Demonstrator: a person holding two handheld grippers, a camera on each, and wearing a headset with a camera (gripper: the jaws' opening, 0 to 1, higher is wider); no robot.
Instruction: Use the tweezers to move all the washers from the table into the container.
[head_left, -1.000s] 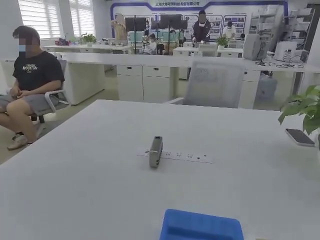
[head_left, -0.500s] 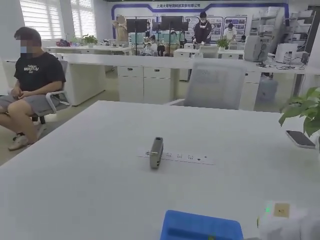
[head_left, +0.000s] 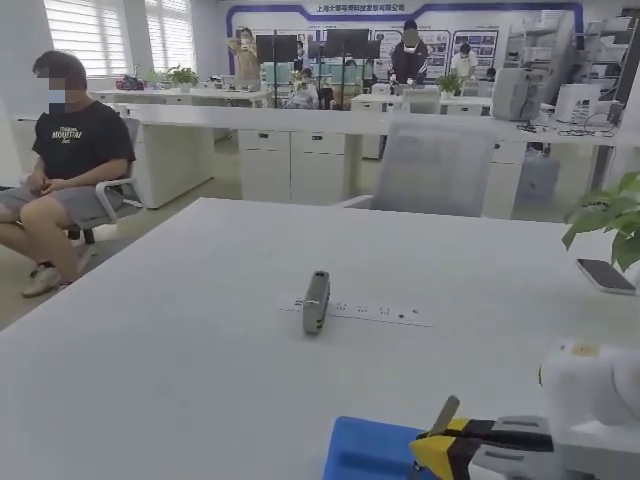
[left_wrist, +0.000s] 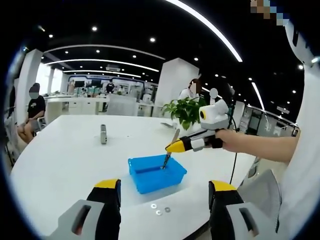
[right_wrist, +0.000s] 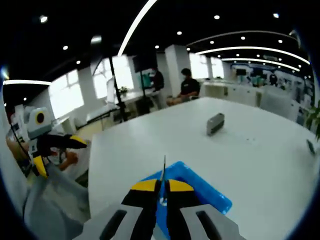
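The blue container (head_left: 365, 450) sits at the table's near edge, also seen as the blue container (left_wrist: 156, 172) and the blue container (right_wrist: 202, 192). My right gripper (head_left: 418, 455) is shut on the metal tweezers (head_left: 444, 412), which slant over the container. In the left gripper view the right gripper (left_wrist: 171, 147) holds the tweezers (left_wrist: 169, 150) with their tips down inside the container. Three small washers (left_wrist: 159, 209) lie on the table just in front of it. My left gripper (left_wrist: 165, 202) stands wide open behind the washers, nothing between its jaws. From the right gripper view the tweezers (right_wrist: 163, 177) stick out of the shut jaws.
A grey oblong device (head_left: 315, 300) lies mid-table by a printed strip. A phone (head_left: 605, 275) and a potted plant (head_left: 612, 215) are at the right edge. A person (head_left: 65, 170) sits on a chair to the left, off the table.
The right gripper has come up into the head view from the lower right, bringing the tweezers over the blue container. The head camera has shifted slightly.
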